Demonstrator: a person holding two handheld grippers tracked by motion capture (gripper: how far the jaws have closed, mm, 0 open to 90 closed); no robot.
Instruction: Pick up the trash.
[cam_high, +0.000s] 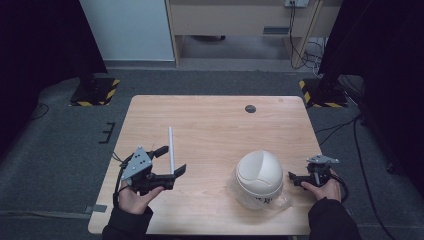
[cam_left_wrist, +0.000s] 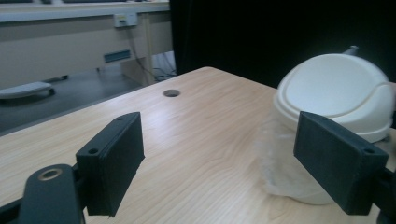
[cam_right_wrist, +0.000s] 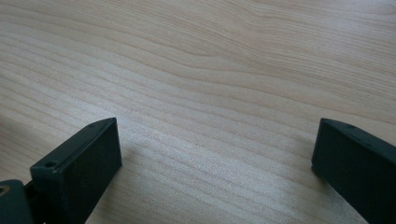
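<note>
A white domed container (cam_high: 259, 174) in clear plastic wrap stands at the table's front right; in the left gripper view the domed container (cam_left_wrist: 336, 91) rises at the right, beyond the jaws. A thin white rod (cam_high: 171, 147) lies on the table left of centre. My left gripper (cam_high: 171, 160) is open and points right, and from above its jaws stand on either side of the rod's near end. The left gripper (cam_left_wrist: 219, 163) has nothing between its pads. My right gripper (cam_high: 292, 177) is just right of the container, and the right gripper (cam_right_wrist: 215, 158) is open wide over bare wood.
The wooden table (cam_high: 215, 125) has a dark round hole (cam_high: 250, 108) near its far edge. Crinkled wrap (cam_left_wrist: 280, 163) spreads around the container's base. Striped stand bases (cam_high: 95, 92) sit on the floor beyond the table's far corners.
</note>
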